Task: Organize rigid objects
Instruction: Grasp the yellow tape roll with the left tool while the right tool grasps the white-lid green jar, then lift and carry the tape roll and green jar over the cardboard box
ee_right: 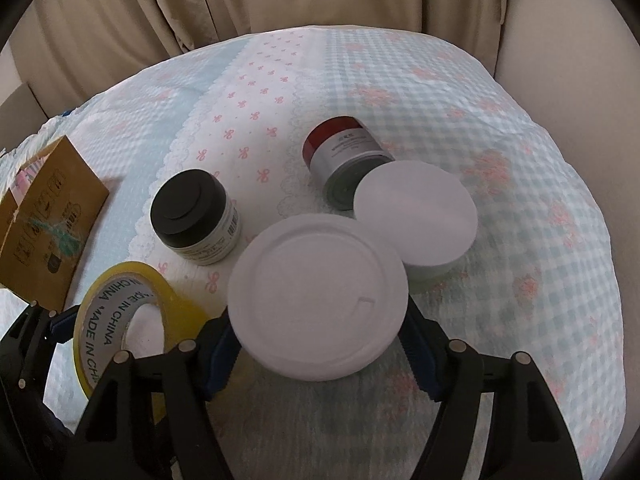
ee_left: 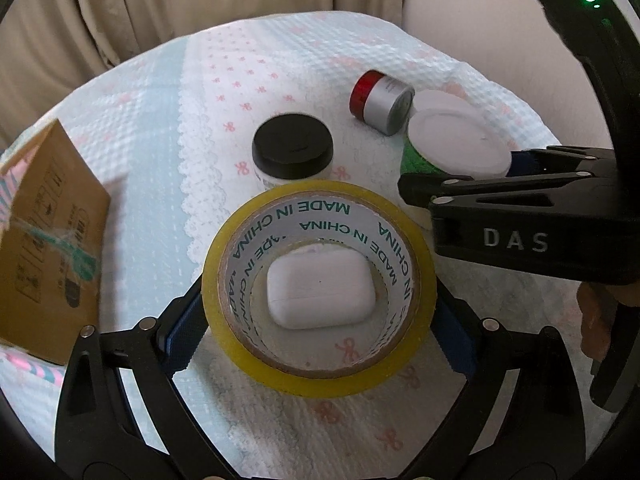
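Note:
My left gripper (ee_left: 320, 326) is shut on a yellow tape roll (ee_left: 320, 372), held above the cloth; through its hole a white earbud case (ee_left: 322, 286) shows on the table. The roll also shows in the right wrist view (ee_right: 120, 320). My right gripper (ee_right: 320, 336) is shut on a green container with a white lid (ee_right: 318, 300); it also shows in the left wrist view (ee_left: 456, 146), with the right gripper's fingers (ee_left: 460, 188) beside it.
A black-lidded jar (ee_right: 192, 216), a silver can with a red cap (ee_right: 344, 156) lying on its side, and a white round box (ee_right: 416, 216) stand on the patterned cloth (ee_right: 520, 200). A cardboard box (ee_left: 44, 240) is at the left. Curtains hang behind.

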`<state>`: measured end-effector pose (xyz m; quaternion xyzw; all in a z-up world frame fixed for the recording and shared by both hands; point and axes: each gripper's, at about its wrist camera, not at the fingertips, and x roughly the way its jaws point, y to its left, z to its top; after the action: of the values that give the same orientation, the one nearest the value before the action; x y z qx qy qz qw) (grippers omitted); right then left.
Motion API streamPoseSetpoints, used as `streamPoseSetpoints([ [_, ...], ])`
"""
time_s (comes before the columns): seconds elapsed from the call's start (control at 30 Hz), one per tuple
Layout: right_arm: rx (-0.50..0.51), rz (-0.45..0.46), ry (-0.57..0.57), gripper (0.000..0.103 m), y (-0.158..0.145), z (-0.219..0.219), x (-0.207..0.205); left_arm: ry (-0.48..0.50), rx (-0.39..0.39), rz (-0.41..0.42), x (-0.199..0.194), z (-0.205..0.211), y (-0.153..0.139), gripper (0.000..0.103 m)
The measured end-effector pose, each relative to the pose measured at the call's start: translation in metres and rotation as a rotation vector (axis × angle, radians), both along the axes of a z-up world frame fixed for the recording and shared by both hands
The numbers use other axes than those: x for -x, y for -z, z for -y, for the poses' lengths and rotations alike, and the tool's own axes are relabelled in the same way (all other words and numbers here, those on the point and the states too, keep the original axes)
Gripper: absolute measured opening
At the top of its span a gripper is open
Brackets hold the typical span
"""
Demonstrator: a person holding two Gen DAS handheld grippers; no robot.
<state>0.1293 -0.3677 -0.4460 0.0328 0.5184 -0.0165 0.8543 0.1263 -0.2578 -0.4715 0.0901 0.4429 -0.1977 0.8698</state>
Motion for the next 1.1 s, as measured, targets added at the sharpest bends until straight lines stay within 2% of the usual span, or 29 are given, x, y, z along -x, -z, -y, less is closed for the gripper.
streamPoseSetpoints([
  [0.13, -0.005, 0.019, 0.011, 0.067, -0.022, 0.001, 0.005, -0.005, 0.009, 0.010, 0.003, -0.004, -0.022, 0.096],
  [0.3, -0.005, 0.056, 0.026, 0.067, -0.073, 0.002, 0.011, -0.033, 0.037, 0.023, 0.007, -0.015, -0.072, 0.096],
  [0.43, -0.022, 0.087, 0.044, 0.068, -0.127, 0.002, 0.017, -0.064, 0.061, 0.029, 0.012, -0.028, -0.125, 0.096],
  [0.63, -0.032, 0.125, 0.029, 0.068, -0.219, -0.013, 0.033, -0.127, 0.107, 0.045, 0.026, -0.062, -0.219, 0.096],
  [0.77, -0.031, 0.158, -0.007, 0.068, -0.277, -0.034, 0.045, -0.189, 0.124, 0.065, 0.041, -0.093, -0.273, 0.096],
  [0.87, -0.066, 0.182, -0.027, 0.068, -0.310, -0.052, 0.051, -0.232, 0.129, 0.080, 0.051, -0.119, -0.306, 0.096],
  [0.97, -0.094, 0.203, -0.070, 0.068, -0.334, -0.077, 0.052, -0.257, 0.127, 0.100, 0.058, -0.146, -0.332, 0.096],
  [1.1, -0.108, 0.216, -0.122, 0.068, -0.352, -0.116, 0.055, -0.268, 0.117, 0.114, 0.059, -0.186, -0.350, 0.096],
])
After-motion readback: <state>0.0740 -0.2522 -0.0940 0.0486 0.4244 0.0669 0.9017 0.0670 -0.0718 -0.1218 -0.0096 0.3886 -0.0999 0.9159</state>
